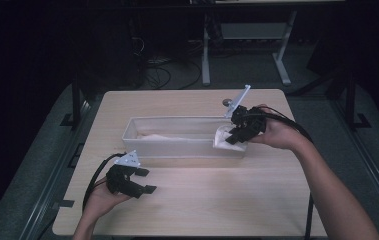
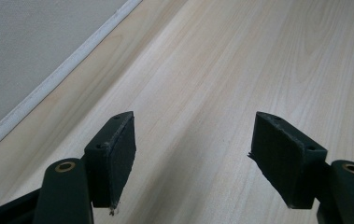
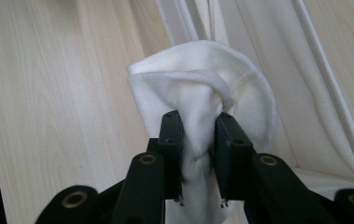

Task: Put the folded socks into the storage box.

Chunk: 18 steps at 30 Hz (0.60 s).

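White cloth point(image 3: 202, 98) is bunched between the jaws of your right hand-held gripper point(image 3: 198, 128), which is clamped on a fold of it. In the high view that cloth point(image 1: 223, 137) hangs at the 3 o'clock end of the long translucent bin point(image 1: 177, 121), just over its rim, while more pale fabric point(image 1: 167, 136) lies along the bin's floor toward 9 o'clock.

As a judgement, you are in the lifting-out step: the piece is pinched and partly clear of the bin, but not yet set down on the surface point(image 1: 202, 200). The next move calls for raising it until the trailing edge clears the wall, then carrying it toward 6 o'clock, onto the bare wood in front of the bin.

Your left hand-held gripper point(image 1: 144, 181) rests near 7 o'clock on the surface, well apart from the bin; its jaws stand wide with nothing between them, so it is free to take a second corner.

Crumpled as it is, the cloth has no clean long axis; its bulk rises from the pinch away from the jaws in the right gripper view, with a hemmed edge curling across the top. The bin's long axis runs from 9 to 3 o'clock.
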Each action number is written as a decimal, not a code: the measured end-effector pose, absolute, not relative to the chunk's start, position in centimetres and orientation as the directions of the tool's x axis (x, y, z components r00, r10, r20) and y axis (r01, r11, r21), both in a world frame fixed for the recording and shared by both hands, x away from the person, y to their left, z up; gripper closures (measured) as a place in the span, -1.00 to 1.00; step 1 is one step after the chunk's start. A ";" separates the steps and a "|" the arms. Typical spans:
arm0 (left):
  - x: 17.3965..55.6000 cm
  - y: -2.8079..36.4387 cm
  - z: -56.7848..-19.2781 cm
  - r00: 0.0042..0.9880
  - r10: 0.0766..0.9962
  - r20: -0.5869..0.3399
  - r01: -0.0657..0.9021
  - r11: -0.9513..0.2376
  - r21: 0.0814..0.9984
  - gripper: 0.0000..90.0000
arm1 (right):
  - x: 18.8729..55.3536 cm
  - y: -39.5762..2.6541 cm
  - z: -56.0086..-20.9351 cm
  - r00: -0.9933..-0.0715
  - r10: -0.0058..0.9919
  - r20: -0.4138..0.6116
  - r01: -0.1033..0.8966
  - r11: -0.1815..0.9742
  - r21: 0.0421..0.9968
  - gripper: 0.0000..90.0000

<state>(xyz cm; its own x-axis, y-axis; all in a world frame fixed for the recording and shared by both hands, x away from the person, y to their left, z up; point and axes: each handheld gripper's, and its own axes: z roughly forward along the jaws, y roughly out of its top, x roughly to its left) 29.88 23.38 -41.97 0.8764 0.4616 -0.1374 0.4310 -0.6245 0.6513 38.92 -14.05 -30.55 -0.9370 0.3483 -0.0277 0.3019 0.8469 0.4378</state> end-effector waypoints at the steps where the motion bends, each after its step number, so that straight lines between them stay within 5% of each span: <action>1: 29.9 23.4 -41.9 0.878 0.460 -0.135 0.429 -0.628 0.649 -0.33 | 38.9 -14.0 -30.5 -0.937 0.348 -0.028 0.302 0.847 0.438 0.65; 18: 29.8 23.6 -42.0 0.874 0.468 -0.134 0.434 -0.624 0.650 -0.33 | 40.6 -14.9 -31.3 -0.928 0.372 -0.002 0.334 0.836 0.435 0.65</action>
